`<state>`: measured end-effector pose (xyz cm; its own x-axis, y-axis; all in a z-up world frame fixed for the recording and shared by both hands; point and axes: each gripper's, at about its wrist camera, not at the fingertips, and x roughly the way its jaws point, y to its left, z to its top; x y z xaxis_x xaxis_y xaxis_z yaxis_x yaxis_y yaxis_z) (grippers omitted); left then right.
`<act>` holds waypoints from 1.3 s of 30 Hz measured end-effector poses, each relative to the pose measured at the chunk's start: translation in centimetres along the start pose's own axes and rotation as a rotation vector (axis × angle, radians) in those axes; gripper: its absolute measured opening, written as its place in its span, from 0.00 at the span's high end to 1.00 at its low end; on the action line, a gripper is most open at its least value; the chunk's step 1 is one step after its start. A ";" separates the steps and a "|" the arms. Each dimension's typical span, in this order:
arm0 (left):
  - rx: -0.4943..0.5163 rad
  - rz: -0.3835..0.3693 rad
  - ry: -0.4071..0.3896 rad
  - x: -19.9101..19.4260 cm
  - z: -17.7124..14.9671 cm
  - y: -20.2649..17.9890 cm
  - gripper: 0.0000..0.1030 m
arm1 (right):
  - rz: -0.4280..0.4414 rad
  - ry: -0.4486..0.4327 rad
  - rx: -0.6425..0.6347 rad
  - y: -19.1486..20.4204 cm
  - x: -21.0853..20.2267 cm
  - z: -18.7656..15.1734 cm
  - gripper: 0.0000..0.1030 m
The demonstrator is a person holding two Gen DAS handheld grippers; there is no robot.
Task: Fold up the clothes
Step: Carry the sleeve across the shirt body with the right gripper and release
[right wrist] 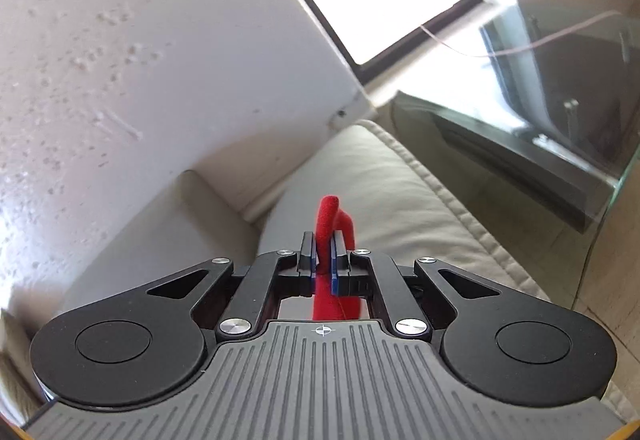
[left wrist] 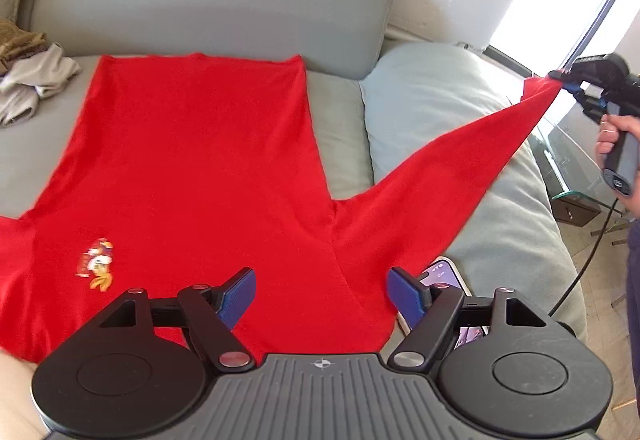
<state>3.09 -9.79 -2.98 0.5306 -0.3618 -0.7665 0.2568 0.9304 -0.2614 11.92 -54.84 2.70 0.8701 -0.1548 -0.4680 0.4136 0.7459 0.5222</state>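
A red T-shirt (left wrist: 192,160) lies spread out flat on the gray sofa (left wrist: 208,0), with its bottom edge up against the back cushion. A small colorful picture (left wrist: 96,264) is printed on its chest. It is laid flat like this so it can be folded neatly.

The right tongs (left wrist: 558,76) are clenched on the tip of one sleeve (left wrist: 440,176). In the right wrist view, a bit of red cloth pokes out between the two blue pads (right wrist: 335,260), so the grip is tight. The sleeve is pulled out and up, away from the shirt, over a pale blue pillow (left wrist: 432,92). It looks stretched straight, likely so it can be swung over onto the shirt's body without wrinkles. A hand (left wrist: 612,136) holds the handle of these tongs.

The left tongs (left wrist: 320,296) are released, wide apart, and hold nothing. They hang just above the shirt near the shoulder. They may be ready to press or grab the cloth there so the shirt stays put.

A phone (left wrist: 444,274) peeks out from under the shirt's edge. A small heap of other clothes (left wrist: 32,80) waits at the far left of the sofa.
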 end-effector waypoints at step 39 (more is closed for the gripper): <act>-0.258 0.050 -0.022 -4.0 -5.3 12.5 0.31 | 0.038 0.617 -0.646 15.2 -3.5 -27.0 0.54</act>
<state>-0.12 3.55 -6.28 0.5552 -0.3141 -0.7701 0.0168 0.9300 -0.3671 7.92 -25.47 -6.91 0.5040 0.1150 -0.8560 -0.0067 0.9916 0.1292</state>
